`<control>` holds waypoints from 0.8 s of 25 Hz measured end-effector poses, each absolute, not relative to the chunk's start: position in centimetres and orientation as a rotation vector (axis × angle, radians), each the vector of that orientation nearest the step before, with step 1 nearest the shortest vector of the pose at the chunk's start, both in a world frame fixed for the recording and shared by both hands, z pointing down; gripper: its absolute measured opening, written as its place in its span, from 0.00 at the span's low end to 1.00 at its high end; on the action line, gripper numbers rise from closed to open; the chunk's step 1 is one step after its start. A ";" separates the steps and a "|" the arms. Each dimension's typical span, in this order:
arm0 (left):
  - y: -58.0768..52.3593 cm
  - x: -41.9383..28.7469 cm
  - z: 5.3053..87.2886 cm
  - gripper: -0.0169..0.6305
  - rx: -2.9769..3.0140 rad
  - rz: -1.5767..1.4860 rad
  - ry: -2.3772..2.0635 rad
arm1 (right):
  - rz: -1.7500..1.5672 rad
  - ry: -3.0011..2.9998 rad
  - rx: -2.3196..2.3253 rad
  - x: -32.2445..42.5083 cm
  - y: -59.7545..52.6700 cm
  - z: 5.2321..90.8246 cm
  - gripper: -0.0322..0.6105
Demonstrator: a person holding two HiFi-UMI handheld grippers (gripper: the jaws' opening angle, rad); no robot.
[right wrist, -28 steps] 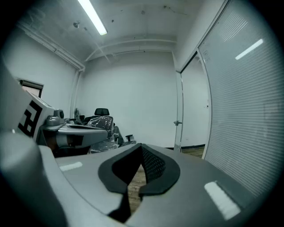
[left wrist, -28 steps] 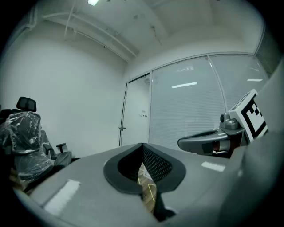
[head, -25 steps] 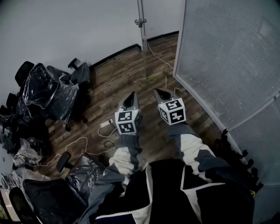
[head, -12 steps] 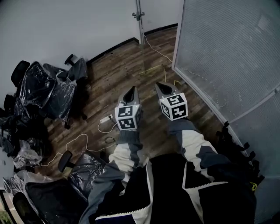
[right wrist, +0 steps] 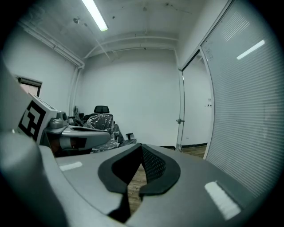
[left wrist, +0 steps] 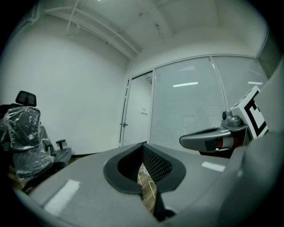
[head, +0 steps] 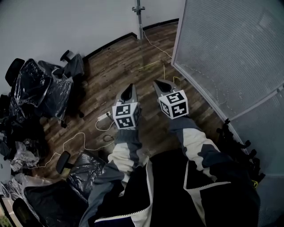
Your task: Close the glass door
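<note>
The glass door (head: 139,20) stands edge-on at the far wall, its metal handle (head: 138,8) near the top of the head view. It also shows in the left gripper view as the glass door (left wrist: 137,111) and in the right gripper view as the glass door (right wrist: 181,113) with the handle (right wrist: 179,120). My left gripper (head: 130,88) and right gripper (head: 159,83) are held side by side over the wood floor, well short of the door. Both point towards it, shut and holding nothing. The left gripper (left wrist: 143,150) and right gripper (right wrist: 141,150) show their pads together.
A frosted glass partition (head: 222,48) runs along the right. Plastic-wrapped office chairs (head: 40,88) crowd the left, with another chair (head: 84,173) near my legs. White cables (head: 80,137), a power strip (head: 103,117) and a yellow cable (head: 151,65) lie on the floor. A black stand (head: 235,142) sits low right.
In the head view the door handle, floor and both grippers have slid up and slightly left. Both grippers have shifted a little and stayed shut and side by side.
</note>
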State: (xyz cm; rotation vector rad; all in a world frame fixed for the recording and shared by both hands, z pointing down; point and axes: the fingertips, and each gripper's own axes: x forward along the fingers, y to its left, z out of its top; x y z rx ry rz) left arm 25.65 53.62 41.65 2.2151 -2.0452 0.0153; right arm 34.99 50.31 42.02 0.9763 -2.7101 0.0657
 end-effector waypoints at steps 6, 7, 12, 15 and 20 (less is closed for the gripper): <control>53.4 24.0 43.4 0.02 2.185 0.006 -2.033 | 0.078 -2.711 0.825 32.2 50.6 44.0 0.06; 53.3 24.0 44.0 0.02 2.176 0.007 -2.028 | 0.084 -2.706 0.809 32.1 50.6 44.5 0.06; 52.4 23.4 45.3 0.02 2.147 0.024 -2.035 | 0.101 -2.707 0.796 31.8 48.8 45.2 0.06; 50.9 22.1 45.6 0.02 2.111 0.025 -2.064 | 0.092 -2.715 0.760 30.6 47.0 45.4 0.06; 47.8 20.5 46.2 0.02 2.071 -0.063 -2.053 | 0.155 -2.742 0.674 28.0 42.6 47.5 0.06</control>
